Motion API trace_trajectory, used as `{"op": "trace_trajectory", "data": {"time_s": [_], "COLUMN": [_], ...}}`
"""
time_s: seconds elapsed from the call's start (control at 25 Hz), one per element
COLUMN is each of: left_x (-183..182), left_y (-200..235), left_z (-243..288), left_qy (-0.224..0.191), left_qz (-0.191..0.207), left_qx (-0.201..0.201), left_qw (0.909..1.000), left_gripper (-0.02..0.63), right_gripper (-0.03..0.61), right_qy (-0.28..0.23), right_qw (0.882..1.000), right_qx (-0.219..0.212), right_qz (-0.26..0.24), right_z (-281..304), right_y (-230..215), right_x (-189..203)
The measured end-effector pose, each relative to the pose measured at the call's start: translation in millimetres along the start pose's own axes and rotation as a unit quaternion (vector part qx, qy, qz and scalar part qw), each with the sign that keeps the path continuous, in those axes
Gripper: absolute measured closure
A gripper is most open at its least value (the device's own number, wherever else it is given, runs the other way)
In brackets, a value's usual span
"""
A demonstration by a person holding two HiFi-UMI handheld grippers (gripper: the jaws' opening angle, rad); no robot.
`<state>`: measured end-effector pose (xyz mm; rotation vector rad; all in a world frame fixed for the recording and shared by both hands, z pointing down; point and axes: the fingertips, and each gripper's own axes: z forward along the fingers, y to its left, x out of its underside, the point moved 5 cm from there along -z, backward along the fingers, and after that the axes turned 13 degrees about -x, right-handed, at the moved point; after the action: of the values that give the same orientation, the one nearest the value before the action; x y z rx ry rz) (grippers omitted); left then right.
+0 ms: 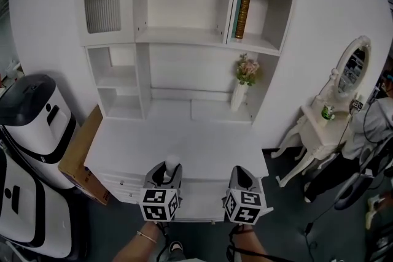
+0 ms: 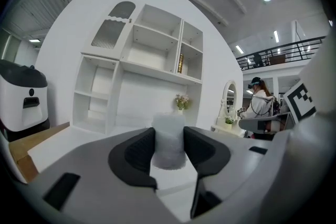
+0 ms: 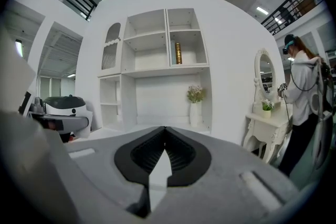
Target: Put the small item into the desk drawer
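Left gripper clamps a small frosted white cylinder upright, above the front edge of the white wooden desk. Right gripper is empty, jaws together. White drawer fronts look closed, though partly hidden. Risk: pads hold only the cylinder's lower part, so a jolt could tip it out.

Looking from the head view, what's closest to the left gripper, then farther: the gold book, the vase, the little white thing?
1. The white thing, held by the left gripper.
2. The vase, back right on the desk.
3. The gold book, on the upper right shelf.
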<state>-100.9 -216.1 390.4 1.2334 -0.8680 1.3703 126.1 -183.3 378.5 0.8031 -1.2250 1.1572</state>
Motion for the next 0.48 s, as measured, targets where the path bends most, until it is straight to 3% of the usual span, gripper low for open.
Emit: {"op": "trace_trajectory", "data": {"time_s": [0.32,0.48], "left_x": [5.7,13.8], "left_y": [18.4,16.6], "left_z": [41.2,44.9], "left_qy": [0.023,0.04], "left_qz": [-0.006,-0.015], "left_qx": [-0.011,-0.026], "left_qw": [0.9997,0.9988], "left_gripper": [0.448,0.448], "right_gripper": [0.574,0.574], "right_qy": [0.029,0.035], "right_qw": [1.0,0.999], "right_qx": [0.007,-0.009], "right_qz": [0.007,0.012], "right_z": [36.6,50.1], "right_y": [-17.6,-23.2], "right_x": [9.8,8.4]}}
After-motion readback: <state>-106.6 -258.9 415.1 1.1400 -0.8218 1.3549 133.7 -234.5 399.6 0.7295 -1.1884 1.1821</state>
